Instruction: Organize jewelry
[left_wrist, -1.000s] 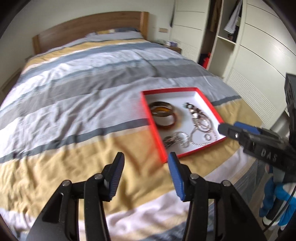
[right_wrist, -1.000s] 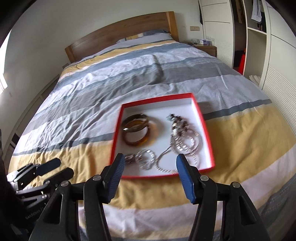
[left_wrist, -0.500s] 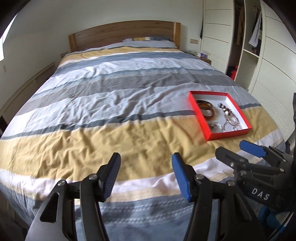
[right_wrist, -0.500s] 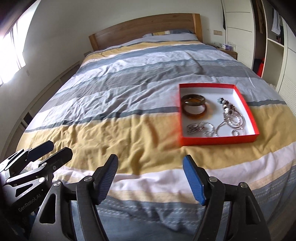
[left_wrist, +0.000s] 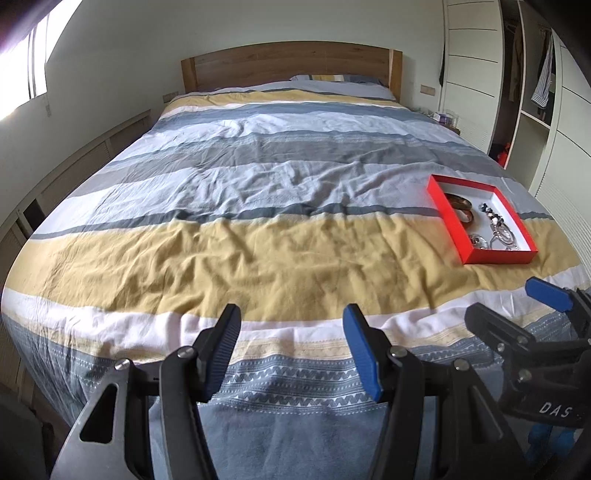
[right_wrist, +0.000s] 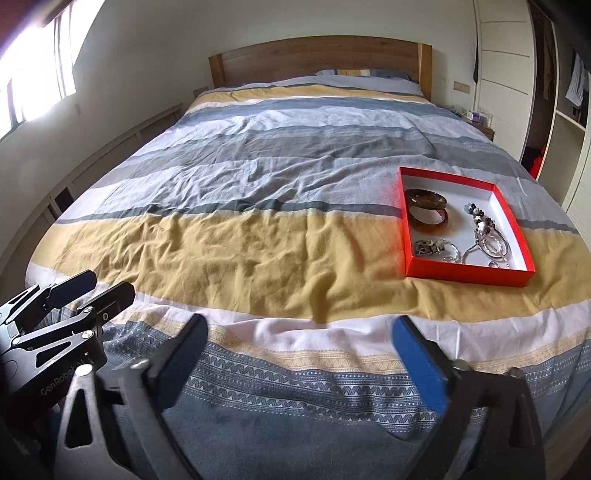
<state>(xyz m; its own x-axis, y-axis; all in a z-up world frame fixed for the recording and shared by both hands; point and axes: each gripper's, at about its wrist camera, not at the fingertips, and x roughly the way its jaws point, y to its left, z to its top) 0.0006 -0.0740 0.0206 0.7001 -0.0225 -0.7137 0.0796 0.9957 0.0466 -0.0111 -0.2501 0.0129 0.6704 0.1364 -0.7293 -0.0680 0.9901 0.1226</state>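
Your left gripper (left_wrist: 291, 354) and right gripper (right_wrist: 303, 363) both hang off the bed's foot edge, fingers apart and empty. The jewelry (right_wrist: 458, 230) lies together inside the red box (right_wrist: 467, 273) near the bed's (right_wrist: 258, 229) right edge, so little looks left.

A tray (right_wrist: 406, 236) lies on the bed (right_wrist: 258, 240), toward its right side and near the foot. In the tray, two bangles (right_wrist: 428, 210) sit at the far left, one overlapping the other; a beaded piece (right_wrist: 480, 218) lies to their right, and chains and rings (right_wrist: 454, 254) lie along the near edge. The headboard (right_wrist: 317, 59) stands behind, the wardrobe (right_wrist: 569, 110) to the right.
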